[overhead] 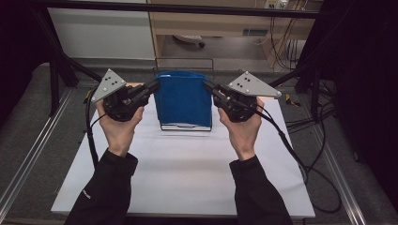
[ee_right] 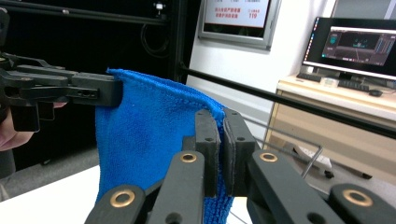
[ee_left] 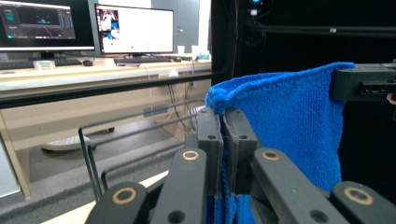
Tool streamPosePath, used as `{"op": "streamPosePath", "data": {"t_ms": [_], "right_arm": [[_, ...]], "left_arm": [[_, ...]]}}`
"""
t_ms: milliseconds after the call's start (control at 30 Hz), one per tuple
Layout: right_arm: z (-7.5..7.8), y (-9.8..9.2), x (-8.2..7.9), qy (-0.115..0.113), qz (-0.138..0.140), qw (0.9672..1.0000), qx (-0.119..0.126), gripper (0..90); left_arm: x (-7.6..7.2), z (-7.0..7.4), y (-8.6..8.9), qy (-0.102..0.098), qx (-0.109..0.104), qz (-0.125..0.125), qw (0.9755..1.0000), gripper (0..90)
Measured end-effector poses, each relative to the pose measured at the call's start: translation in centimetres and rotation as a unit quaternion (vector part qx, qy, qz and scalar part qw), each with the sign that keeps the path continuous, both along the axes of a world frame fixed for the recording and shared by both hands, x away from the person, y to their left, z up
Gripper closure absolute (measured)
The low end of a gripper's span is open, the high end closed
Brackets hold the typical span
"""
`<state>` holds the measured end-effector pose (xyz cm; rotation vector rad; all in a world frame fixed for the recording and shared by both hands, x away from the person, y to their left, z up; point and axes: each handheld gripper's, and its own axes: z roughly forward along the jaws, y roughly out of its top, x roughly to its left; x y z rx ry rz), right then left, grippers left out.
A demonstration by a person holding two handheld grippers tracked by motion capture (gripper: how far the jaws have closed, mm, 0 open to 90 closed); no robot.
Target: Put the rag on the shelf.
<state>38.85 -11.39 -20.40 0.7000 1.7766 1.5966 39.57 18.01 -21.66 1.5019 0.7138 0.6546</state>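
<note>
While two hands reach in from the bottom of the high view, each holds a hand-held gripper at centre frame with a blue cloth [overhead: 182,99] stretched between them. At left of centre, the left hand-held gripper [overhead: 154,86] is clamped tight on the cloth's upper left corner; at right of centre, the right hand-held gripper [overhead: 207,86] is clamped just as tight on the upper right corner. Holding both top corners level seems meant to let the cloth hang flat and spread, lifted off the surface [overhead: 187,173]. Its lower edge hangs near a dark wire rack [overhead: 186,126] standing on that white surface; whether they touch is unclear. Beyond, in the upper part of the frame, stand a wooden desk [overhead: 220,23] and dark framing, with grey flooring around. The left gripper view shows computer monitors [ee_left: 134,29] at its upper left.
</note>
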Motion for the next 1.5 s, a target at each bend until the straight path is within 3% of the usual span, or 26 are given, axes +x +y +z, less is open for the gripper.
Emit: {"op": "streamPosePath", "data": {"t_ms": [533,800,967,1100,1200,1500], "right_arm": [[2.9,0.0,1.3,-0.03,-0.009,0.9995,0.006,86.6],[4.2,-0.3,2.4,-0.04,-0.013,0.999,0.016,86.7],[4.7,-0.3,3.3,-0.037,-0.019,0.999,0.018,86.6],[4.8,-0.1,4.1,-0.037,-0.021,0.999,0.016,86.6],[5.0,0.0,4.9,-0.038,-0.024,0.9989,0.012,86.6],[5.7,0.3,6.8,-0.036,-0.029,0.9988,0.017,86.6]], "left_arm": [[1.8,2.8,-0.3,-0.022,-0.023,0.006,0.9995,85.9],[2.9,4.3,-0.7,-0.032,-0.015,0.009,0.9993,85.9],[4.1,4.8,-0.7,-0.021,-0.027,0.005,0.9994,85.9],[5.2,5.0,-0.8,-0.013,-0.024,0.01,0.9996,85.9],[6.0,5.0,-0.6,-0.007,-0.039,0.006,0.9992,85.9],[7.7,5.6,-0.5,-0.007,-0.048,0.012,0.9988,85.9]]}}
